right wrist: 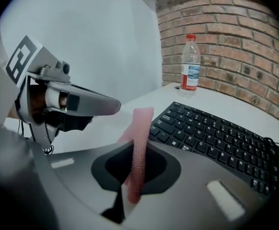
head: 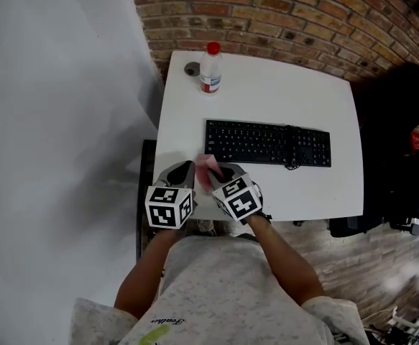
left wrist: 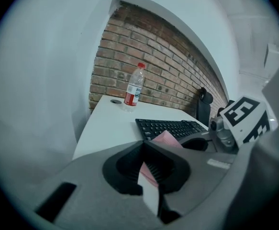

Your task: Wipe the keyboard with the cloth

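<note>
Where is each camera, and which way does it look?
Head view: on the person's head, looking down at the white table, black keyboard, forearms, left gripper, right gripper.
Left gripper view: on the left gripper, looking along shut jaws pinching the pink cloth, towards the brick wall.
Right gripper view: on the right gripper, jaws shut on that cloth, facing the keyboard.
Shared: both gripper views show the red-capped plastic bottle.

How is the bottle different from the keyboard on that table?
The bottle stands upright, clear with a red cap, near the far left corner; the keyboard lies flat, black, mid-table. Both rest on the white table, untouched: the left tool and right tool each pinch the pink cloth.
</note>
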### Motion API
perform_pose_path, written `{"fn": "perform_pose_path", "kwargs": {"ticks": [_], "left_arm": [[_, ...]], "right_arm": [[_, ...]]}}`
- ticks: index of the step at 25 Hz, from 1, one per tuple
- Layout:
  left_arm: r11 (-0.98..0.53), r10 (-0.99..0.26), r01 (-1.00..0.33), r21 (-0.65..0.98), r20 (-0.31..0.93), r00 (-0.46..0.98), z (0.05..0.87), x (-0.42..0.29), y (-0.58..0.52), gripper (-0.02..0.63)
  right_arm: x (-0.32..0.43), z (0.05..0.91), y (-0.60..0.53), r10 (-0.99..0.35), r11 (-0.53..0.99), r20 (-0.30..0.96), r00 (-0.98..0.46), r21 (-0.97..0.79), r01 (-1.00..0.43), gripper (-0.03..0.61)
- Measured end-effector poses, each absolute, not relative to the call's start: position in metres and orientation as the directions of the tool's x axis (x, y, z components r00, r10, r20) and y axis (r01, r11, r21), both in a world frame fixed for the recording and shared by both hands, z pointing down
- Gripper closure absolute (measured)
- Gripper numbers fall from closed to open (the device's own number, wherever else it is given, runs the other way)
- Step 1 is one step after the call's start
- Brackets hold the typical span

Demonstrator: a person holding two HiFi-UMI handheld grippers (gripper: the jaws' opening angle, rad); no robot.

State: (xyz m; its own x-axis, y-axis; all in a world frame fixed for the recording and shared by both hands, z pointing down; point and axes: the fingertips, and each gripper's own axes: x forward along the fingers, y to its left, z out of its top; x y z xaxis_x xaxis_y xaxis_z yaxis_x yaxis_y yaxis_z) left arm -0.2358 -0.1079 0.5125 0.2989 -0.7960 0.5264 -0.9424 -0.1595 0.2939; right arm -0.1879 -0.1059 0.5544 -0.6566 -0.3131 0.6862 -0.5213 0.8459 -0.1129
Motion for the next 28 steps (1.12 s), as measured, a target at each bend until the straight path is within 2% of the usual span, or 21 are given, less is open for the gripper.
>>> {"fn": "perform_pose_path", "kwargs": {"ticks": [9, 28], "left_arm": [[-0.226, -0.773, -0.935, 0.275, 0.533, 0.344, 0.519, -0.223, -0.12, 0.617], [-0.256, -0.754, -0.931, 0.26, 0.549, 0.361, 0.517, -0.176, -0.134, 0.617]], "right_arm": [[-0.179, 0.557, -0.114, -0.347, 0.811, 0.688, -0.637, -0.121, -0.573, 0.552], [-0.122, 0.554, -0.13, -0.401, 0.792, 0.675, -0.62, -0.085, -0.605, 0.552]]}}
